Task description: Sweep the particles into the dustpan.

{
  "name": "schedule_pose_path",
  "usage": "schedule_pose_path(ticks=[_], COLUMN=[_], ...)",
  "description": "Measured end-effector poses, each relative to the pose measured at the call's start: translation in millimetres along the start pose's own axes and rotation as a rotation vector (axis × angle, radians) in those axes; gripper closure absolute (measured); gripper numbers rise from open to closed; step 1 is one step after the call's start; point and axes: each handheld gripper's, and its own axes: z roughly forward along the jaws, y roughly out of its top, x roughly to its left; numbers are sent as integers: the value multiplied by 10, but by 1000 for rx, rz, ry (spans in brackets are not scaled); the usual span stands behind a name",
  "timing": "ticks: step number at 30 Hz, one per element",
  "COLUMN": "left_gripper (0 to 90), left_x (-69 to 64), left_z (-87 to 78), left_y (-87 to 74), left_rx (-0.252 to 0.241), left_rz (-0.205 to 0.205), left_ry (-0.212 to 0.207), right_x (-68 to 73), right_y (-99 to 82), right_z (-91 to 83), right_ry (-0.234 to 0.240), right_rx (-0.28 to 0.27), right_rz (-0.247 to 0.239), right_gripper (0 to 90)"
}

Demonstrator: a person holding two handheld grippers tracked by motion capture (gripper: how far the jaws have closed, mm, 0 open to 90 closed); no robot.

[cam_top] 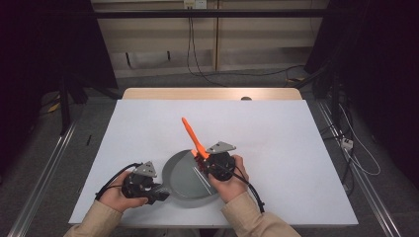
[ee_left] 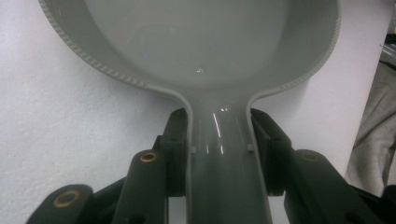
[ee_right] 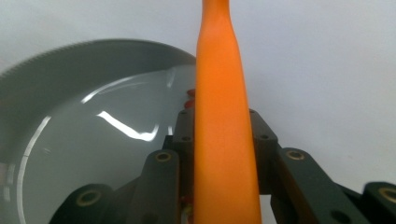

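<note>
The left hand-held gripper (cam_top: 159, 191) is clenched on the handle of a grey pan (cam_top: 185, 178), its two black jaws pressing the handle from either side in the left gripper view, where the pan (ee_left: 205, 51) opens out just beyond the fingertips. The left hand (cam_top: 118, 196) wraps the gripper's body from behind, forearm in a beige sleeve coming in over the near edge of the surface (cam_top: 276, 133), gripper lying roughly level and pointing toward the right. The right hand-held gripper (cam_top: 201, 159) grasps an orange brush (cam_top: 191, 136) by its handle; in the right gripper view the orange handle (ee_right: 224, 140) runs straight up between the closed jaws, with the pan (ee_right: 84, 140) to its left. The right hand (cam_top: 228, 181) holds its gripper above the pan's far right rim, the brush handle slanting away toward the far edge. The pan sits near the middle of the near edge of the white surface.
</note>
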Motion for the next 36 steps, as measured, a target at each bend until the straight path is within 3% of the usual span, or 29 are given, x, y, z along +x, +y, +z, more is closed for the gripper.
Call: schedule_pose_path(ticks=[1,9,11,13,17,20,24,26,27,28,30,31,33,36], left_gripper=[628,629,629,629,629,629,629,629,628,628,628,627,626,625], left_x=[4,8,14,16,27,20,25,23,25,32,21,21,19,14], left_z=[1,15,14,11,-6,-25,-11,-6,-5,-10,5,4,2,11], left_y=[-5,-27,-32,-33,-37,-49,-55,-56,-55,-52,-50,-50,-50,-59], left_rx=[-1,1,3,4,7,4,11,12,12,18,7,7,4,-11], left_rz=[0,-5,-6,-5,1,-4,-7,-10,-11,-5,-14,-8,-9,-10], left_ry=[-1,-3,-5,-6,-10,-12,-18,-19,-20,-17,-15,-13,-10,-3], right_x=[20,120,77,-24,-212,-352,-459,-434,-378,-320,-163,-107,-6,27], right_y=[9,99,126,151,150,119,38,-17,-12,-15,-14,-16,-2,31], right_z=[-2,-30,-78,-116,-144,-107,25,81,79,83,89,90,91,64], right_ry=[-11,78,56,61,20,-22,-96,-58,-60,-29,-31,3,14,65], right_rx=[-11,-60,-84,-94,-104,-104,-63,-58,-56,-57,-52,-59,-63,-102], right_rz=[-11,6,-4,23,29,25,-16,4,-8,3,-46,-32,-45,-4], right_gripper=[711,711,710,711,711,710,710,711,711,711,710,710,710,711])
